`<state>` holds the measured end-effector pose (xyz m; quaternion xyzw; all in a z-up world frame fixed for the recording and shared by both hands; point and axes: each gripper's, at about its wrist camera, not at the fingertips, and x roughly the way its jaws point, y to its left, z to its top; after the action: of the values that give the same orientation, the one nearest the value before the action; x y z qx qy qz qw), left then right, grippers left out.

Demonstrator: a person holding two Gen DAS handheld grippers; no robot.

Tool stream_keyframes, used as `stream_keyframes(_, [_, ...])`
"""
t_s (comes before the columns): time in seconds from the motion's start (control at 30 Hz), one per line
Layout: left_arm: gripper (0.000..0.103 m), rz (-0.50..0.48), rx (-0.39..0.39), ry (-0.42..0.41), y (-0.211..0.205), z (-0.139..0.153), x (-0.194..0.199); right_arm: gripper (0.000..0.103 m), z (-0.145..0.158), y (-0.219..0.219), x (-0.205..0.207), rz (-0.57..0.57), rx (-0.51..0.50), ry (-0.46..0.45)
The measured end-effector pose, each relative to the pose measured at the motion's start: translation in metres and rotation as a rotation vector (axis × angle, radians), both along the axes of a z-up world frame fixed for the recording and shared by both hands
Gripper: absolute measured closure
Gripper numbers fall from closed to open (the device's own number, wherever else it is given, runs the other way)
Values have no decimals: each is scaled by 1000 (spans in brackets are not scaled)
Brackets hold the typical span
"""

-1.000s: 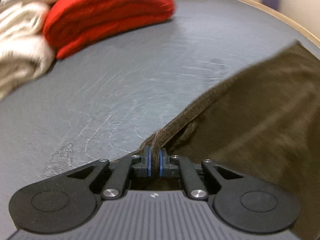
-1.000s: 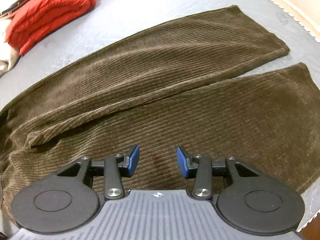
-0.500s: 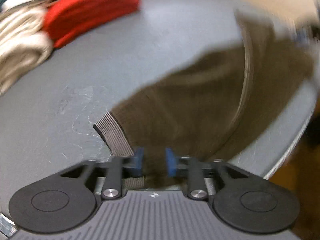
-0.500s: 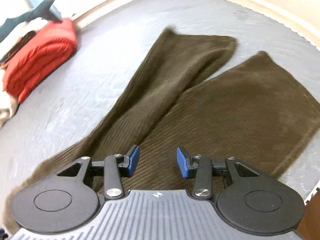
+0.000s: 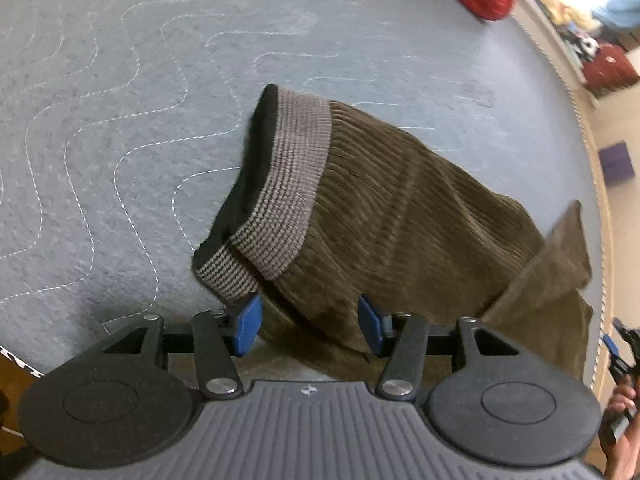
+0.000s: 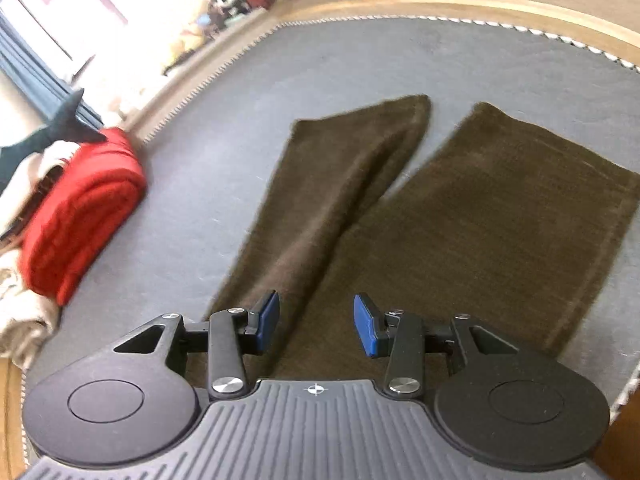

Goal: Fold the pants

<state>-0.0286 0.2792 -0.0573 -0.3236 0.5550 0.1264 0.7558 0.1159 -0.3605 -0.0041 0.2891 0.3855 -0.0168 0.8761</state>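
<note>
On the grey quilt (image 5: 120, 140), pants (image 5: 400, 208) lie before the left hand-held gripper (image 5: 310, 324) (jaws apart).

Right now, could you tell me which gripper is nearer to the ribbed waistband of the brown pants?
Left. The left gripper hangs open right at the waistband, whose lower end reaches its left pad. The right gripper, also open, hovers over the pant legs, no waistband in its view.

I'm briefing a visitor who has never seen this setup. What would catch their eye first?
Probably the brown corduroy pants, two legs spread across the grey quilted mat, the ribbed waistband bunched just ahead of the open left gripper. Next, the folded red garment on the mat's left side. The right gripper is open above the legs.
</note>
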Motion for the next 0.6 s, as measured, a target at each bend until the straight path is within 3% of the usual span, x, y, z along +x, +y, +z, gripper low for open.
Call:
stream_keyframes(0.2, [42, 32, 32, 36, -1, -10, 14, 59, 3, 21, 31, 72, 27, -64])
stream_keyframes(0.37, [43, 41, 46, 55, 1, -13, 24, 59, -12, 45, 74, 101, 33, -19])
stream_keyframes(0.43, [52, 33, 65, 63, 0, -14, 27, 59, -21, 56, 92, 110, 35, 9])
stream_keyframes(0.5, [72, 21, 97, 61, 0, -13, 29, 58, -29, 68, 108, 126, 33, 34])
stream_keyframes(0.6, [79, 20, 112, 41, 0, -9, 29, 54, -44, 91, 132, 180, 17, 70])
